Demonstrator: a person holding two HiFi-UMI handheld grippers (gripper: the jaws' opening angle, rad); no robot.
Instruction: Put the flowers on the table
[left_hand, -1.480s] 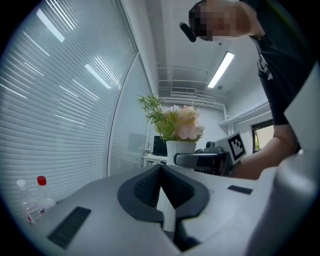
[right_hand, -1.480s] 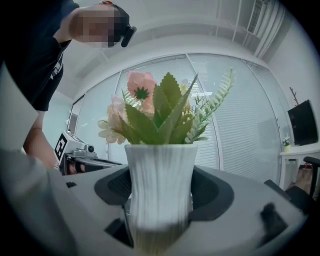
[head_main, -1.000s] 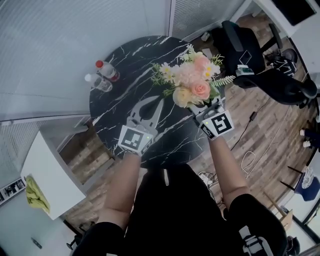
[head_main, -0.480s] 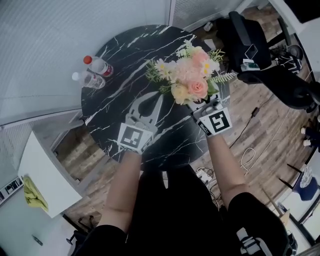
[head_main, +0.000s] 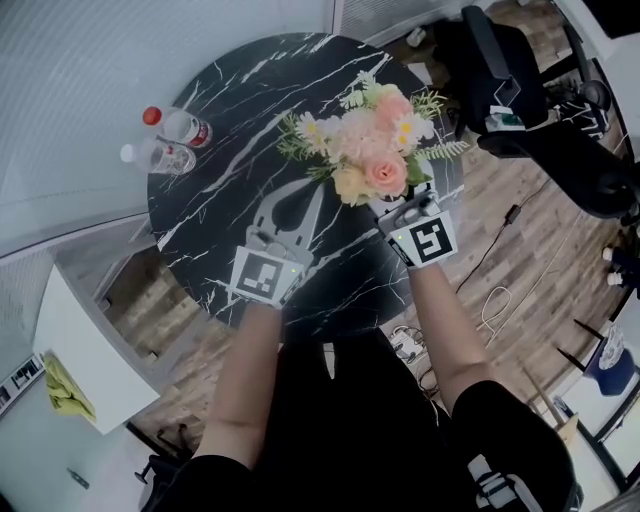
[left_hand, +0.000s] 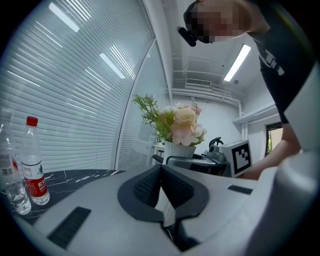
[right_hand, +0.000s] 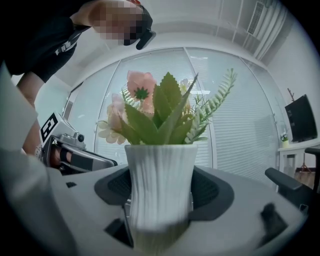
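A bunch of pink, cream and white flowers (head_main: 370, 150) stands in a ribbed white vase (right_hand: 160, 185). My right gripper (head_main: 397, 207) is shut on the vase, one pad on each side, and holds it upright over the right part of the round black marble table (head_main: 230, 90). The blooms hide the vase in the head view. My left gripper (head_main: 316, 190) is shut on nothing, with its pads (left_hand: 150, 185) pressed together, and hovers over the table's middle just left of the vase. From the left gripper view the flowers (left_hand: 182, 125) rise beyond the jaw tips.
Two water bottles (head_main: 172, 127) stand at the table's far left edge, also seen as bottles (left_hand: 34, 162) in the left gripper view. A black office chair (head_main: 520, 90) sits right of the table. A white cabinet (head_main: 85, 350) is at lower left, and cables (head_main: 500, 300) lie on the wooden floor.
The flowers, still held in the right gripper, have drifted slightly left over the table. The left gripper has kept its place beside them and stayed shut.
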